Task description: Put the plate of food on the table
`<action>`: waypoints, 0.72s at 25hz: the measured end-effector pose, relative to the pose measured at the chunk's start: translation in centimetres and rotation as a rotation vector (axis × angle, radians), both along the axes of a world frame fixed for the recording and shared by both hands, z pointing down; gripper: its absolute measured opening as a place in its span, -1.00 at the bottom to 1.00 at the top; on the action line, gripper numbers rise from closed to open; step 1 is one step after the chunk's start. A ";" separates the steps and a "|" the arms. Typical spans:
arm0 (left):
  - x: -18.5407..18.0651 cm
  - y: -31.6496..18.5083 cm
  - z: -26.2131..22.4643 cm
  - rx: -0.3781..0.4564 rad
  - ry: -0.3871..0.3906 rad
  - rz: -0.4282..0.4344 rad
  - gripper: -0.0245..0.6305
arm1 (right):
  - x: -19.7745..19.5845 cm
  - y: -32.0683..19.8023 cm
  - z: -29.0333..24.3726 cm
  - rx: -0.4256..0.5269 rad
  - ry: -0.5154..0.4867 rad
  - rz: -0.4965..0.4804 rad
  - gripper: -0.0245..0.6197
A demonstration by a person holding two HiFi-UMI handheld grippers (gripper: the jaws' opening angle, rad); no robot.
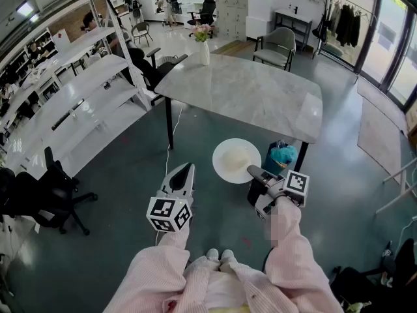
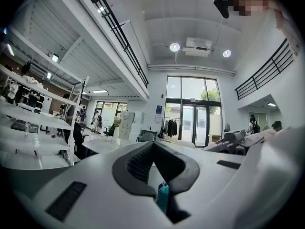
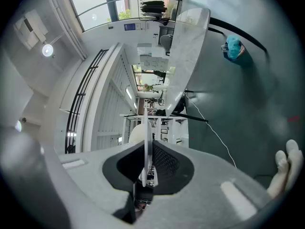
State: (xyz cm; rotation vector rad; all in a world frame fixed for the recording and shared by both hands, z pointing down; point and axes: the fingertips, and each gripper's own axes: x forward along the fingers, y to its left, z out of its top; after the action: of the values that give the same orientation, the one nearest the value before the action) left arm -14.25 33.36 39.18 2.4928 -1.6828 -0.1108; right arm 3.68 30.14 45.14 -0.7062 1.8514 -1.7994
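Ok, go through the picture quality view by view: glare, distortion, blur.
Head view: fisheye bows the shelves; the white plate is washed out, glare on the table. Left gripper view: ceiling lamps bloom, dark corners, the left gripper soft up close. Right gripper view: rolled sideways, the plate edge blurred between the right gripper's jaws.

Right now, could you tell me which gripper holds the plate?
The right gripper: its jaws pinch the rim of the white plate, while the left gripper is closed on nothing.

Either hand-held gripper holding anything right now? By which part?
The right hand-held gripper pinches the white plate of food by its rim, with the edge clamped between its jaws. The left hand-held gripper is shut and empty.
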 end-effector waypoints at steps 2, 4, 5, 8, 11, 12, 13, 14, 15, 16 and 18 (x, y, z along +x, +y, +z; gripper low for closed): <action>0.1 0.1 0.0 0.000 -0.001 -0.003 -0.94 | 0.1 0.0 0.0 0.000 0.000 -0.001 -0.82; 0.3 0.1 0.0 -0.001 -0.001 -0.006 -0.94 | 0.4 0.1 0.0 0.000 0.003 -0.003 -0.82; 0.4 0.2 0.0 -0.002 -0.001 -0.008 -0.94 | 0.6 0.1 0.0 0.000 0.005 -0.004 -0.82; 0.7 0.5 -0.1 -0.006 0.000 -0.019 -0.94 | 1.1 0.4 -0.1 -0.007 0.019 -0.010 -0.82; 0.6 0.9 0.3 -0.008 0.007 -0.027 -0.94 | 1.7 0.2 0.8 -0.016 0.058 0.001 -0.82; 0.5 0.9 0.5 -0.010 0.010 -0.031 -0.94 | 1.7 0.1 1.1 -0.023 0.063 0.004 -0.82; 0.4 0.9 0.7 -0.014 0.013 -0.035 -0.94 | 1.5 0.0 1.2 -0.029 0.058 0.003 -0.82; 0.2 0.8 0.9 -0.019 0.015 -0.038 -0.94 | 1.3 -0.1 1.3 -0.031 0.048 -0.001 -0.82; 0.1 0.7 1.0 -0.022 0.016 -0.040 -0.94 | 1.1 -0.2 1.4 -0.029 0.040 -0.006 -0.82; 0.1 0.5 1.0 -0.022 0.017 -0.041 -0.94 | 1.0 -0.5 1.4 -0.021 0.036 -0.010 -0.82; 0.1 -0.2 1.0 -0.020 0.019 -0.038 -0.94 | 1.1 -1.3 1.4 -0.011 0.035 -0.006 -0.82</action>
State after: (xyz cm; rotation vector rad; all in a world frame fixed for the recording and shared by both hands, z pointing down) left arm -14.12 33.19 40.13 2.4392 -1.7157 -0.1203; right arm 4.78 28.89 46.53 -0.7416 1.8695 -1.8137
